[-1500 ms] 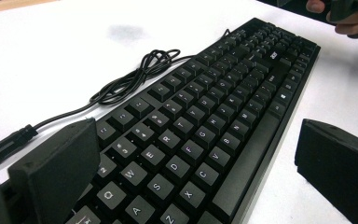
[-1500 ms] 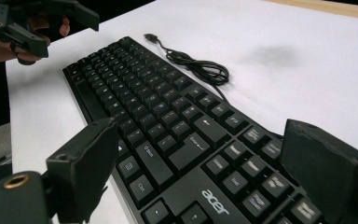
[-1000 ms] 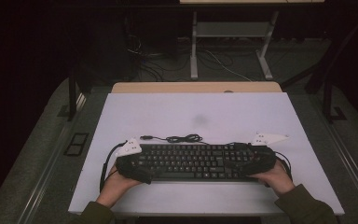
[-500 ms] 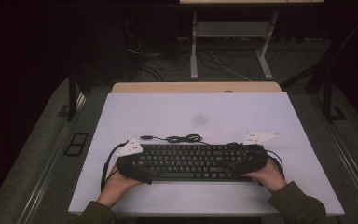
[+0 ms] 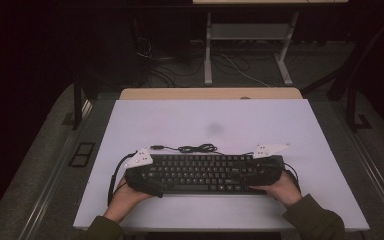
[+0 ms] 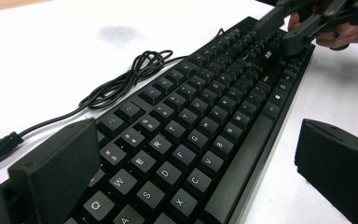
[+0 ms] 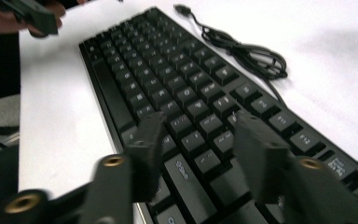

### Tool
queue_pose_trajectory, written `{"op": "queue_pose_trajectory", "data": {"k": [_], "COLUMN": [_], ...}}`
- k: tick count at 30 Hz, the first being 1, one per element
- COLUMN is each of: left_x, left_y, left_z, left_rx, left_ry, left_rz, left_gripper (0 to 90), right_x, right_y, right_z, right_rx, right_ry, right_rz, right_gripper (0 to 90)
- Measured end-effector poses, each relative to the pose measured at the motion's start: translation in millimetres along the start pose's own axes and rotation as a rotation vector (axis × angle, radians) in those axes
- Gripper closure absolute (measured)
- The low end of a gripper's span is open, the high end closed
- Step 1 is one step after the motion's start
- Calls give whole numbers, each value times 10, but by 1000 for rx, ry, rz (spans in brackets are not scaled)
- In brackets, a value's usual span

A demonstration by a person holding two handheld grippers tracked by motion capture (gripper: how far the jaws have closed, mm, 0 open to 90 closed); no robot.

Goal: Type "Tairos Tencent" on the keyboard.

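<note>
The keyboard (image 5: 207, 173) lies lengthwise across the near worktop (image 5: 210, 120), straddled at its ends by the left tool (image 5: 141, 172) and right tool (image 5: 266, 167), both spread wide.

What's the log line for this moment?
left gripper: open, straddling keyboard left end | right gripper: open over right-end keys | cable: coiled behind keyboard | table

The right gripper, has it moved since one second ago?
Yes. The right gripper has moved left, inward over the keyboard end, farther from the table's right edge.
</note>
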State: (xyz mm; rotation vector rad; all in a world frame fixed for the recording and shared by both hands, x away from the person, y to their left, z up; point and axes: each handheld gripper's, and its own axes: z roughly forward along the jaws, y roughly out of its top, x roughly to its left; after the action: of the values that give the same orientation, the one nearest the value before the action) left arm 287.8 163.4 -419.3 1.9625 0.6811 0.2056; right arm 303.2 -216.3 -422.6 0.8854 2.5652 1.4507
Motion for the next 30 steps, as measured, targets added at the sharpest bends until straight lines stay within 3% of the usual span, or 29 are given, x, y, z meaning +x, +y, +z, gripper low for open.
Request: {"op": "queue_pose_trajectory", "data": {"k": [5,12,30], "left_x": [3,-2,-1], "left_y": [-7,-20,-38], "left_z": [7,13,-4], "left_rx": [-1,5,3], "left_ry": [-1,-4,10], "left_rz": [-4,-3,-7], "left_gripper": [0,0,0], "right_x": [8,23,48], "right_y": [-27,-64,-78], "right_z": [32,72,163], "right_rx": [33,66,131], "right_ry": [8,11,18], "right_rz": [-13,-32,-56], "right_gripper": [719,857,891]}}
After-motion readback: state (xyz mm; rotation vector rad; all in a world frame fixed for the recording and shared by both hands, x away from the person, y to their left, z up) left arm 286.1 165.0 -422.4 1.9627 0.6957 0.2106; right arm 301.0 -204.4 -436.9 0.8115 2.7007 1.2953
